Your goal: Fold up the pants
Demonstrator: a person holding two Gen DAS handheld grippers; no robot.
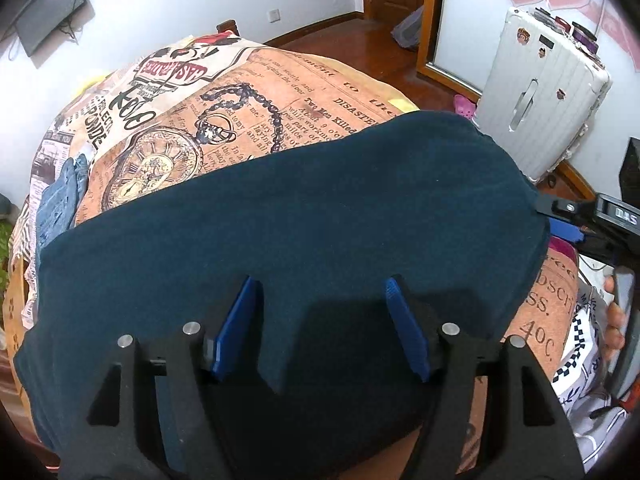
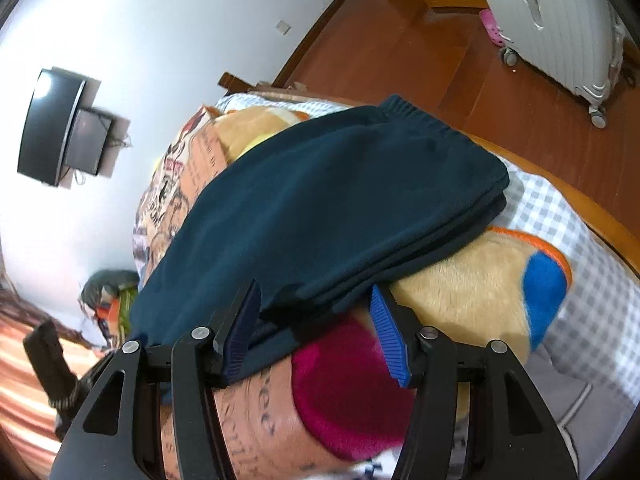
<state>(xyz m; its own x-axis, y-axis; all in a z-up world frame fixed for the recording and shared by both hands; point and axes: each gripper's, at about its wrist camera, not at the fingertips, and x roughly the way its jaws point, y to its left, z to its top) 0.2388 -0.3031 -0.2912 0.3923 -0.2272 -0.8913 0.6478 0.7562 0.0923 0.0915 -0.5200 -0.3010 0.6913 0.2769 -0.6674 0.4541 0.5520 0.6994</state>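
Note:
Dark teal pants (image 1: 288, 224) lie folded in several layers on a bed cover printed like old newspaper (image 1: 256, 92). My left gripper (image 1: 322, 320) hovers over their near edge, jaws wide apart, with flat cloth showing between the blue pads (image 1: 240, 328) and neither pad pressing on it. In the right wrist view the pants (image 2: 340, 192) stretch away with the elastic waistband at the far end. My right gripper (image 2: 316, 320) straddles their near side edge, open, the layered edge between the fingers. In the left wrist view the right gripper (image 1: 560, 216) sits at the pants' right end.
A tan, red and blue plush blanket (image 2: 460, 288) lies under the pants' right side. Denim clothing (image 1: 60, 200) lies at the bed's left. A white suitcase (image 1: 536, 104) stands on the wooden floor (image 2: 400, 48) beyond the bed. A screen (image 2: 48, 120) hangs on the wall.

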